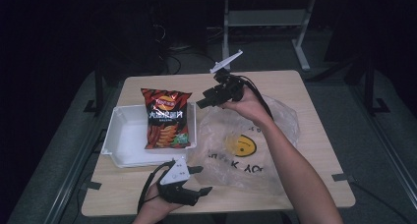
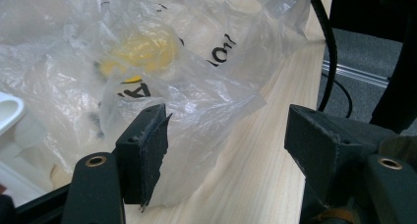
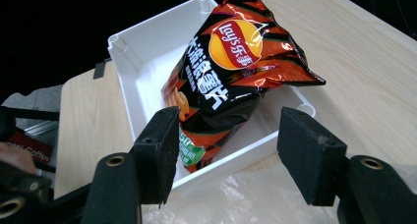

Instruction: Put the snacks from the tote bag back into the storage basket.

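Observation:
A red and black bag of crisps (image 1: 166,118) leans in the right part of a white tray (image 1: 124,135), its top over the tray's far rim. The right gripper view has the crisps bag (image 3: 231,71) and the tray (image 3: 147,62) just ahead of the jaws. My right gripper (image 1: 200,104) hovers open above the table, right of the bag's top. A clear plastic bag (image 1: 246,145) with a yellow smiley lies crumpled to the right of the tray. My left gripper (image 1: 202,180) is open at the near edge, its left fingertip (image 2: 147,145) against the plastic bag (image 2: 162,81).
The wooden table (image 1: 314,135) stands on a grey floor. A white-framed table's legs (image 1: 265,22) stand behind it. Cables (image 1: 172,62) run on the floor at the back. Bare tabletop lies at the far side and near left corner.

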Available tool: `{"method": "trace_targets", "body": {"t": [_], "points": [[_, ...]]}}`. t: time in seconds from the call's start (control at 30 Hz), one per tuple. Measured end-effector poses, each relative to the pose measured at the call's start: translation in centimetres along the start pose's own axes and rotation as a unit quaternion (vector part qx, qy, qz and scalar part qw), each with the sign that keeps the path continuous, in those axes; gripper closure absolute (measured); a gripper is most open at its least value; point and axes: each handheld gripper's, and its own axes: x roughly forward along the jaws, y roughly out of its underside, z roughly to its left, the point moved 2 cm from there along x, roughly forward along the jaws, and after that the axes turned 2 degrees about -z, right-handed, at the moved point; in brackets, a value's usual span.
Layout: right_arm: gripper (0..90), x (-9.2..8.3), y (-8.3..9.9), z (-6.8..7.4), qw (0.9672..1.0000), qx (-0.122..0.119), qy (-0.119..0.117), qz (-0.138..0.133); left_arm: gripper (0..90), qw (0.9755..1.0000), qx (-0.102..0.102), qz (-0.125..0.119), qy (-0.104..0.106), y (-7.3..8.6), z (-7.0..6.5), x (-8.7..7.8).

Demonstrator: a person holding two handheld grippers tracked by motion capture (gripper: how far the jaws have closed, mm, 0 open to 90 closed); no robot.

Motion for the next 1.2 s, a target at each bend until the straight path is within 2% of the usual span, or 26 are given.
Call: {"method": "trace_targets", "body": {"t": [0.03,0.17,0.2,0.4,0.47,0.77,1.2], "points": [[40.7,-0.2,0.1,0.1,1.0,0.007,-0.001,0.002,32.5,1.0,-0.001,0.001,-0.001,0.0,0.1,-0.1],[39.9,-0.8,0.5,0.0,1.0,0.008,-0.005,0.0,32.0,1.0,-0.003,-0.003,-0.004,0.0,0.1,-0.2],[40.0,-0.8,0.6,-0.1,1.0,0.002,-0.004,-0.002,31.8,1.0,-0.003,-0.002,-0.004,0.0,0.1,-0.2],[39.2,-1.7,1.2,-0.1,0.9999,0.013,-0.007,-0.004,30.6,1.0,-0.007,-0.002,-0.006,0.0,0.2,-0.2],[38.8,-1.9,1.5,-0.3,0.9999,0.007,-0.003,-0.007,30.5,0.9999,-0.009,-0.003,-0.006,0.0,0.2,-0.2],[37.6,-3.3,2.6,-0.5,0.9996,0.024,-0.001,-0.013,29.4,0.9999,-0.012,-0.005,-0.009,0.0,0.3,-0.3],[36.7,-4.9,4.3,-1.0,0.9992,0.033,0.005,-0.023,29.2,0.9998,-0.017,-0.007,-0.009,0.0,0.3,-0.2]]}}
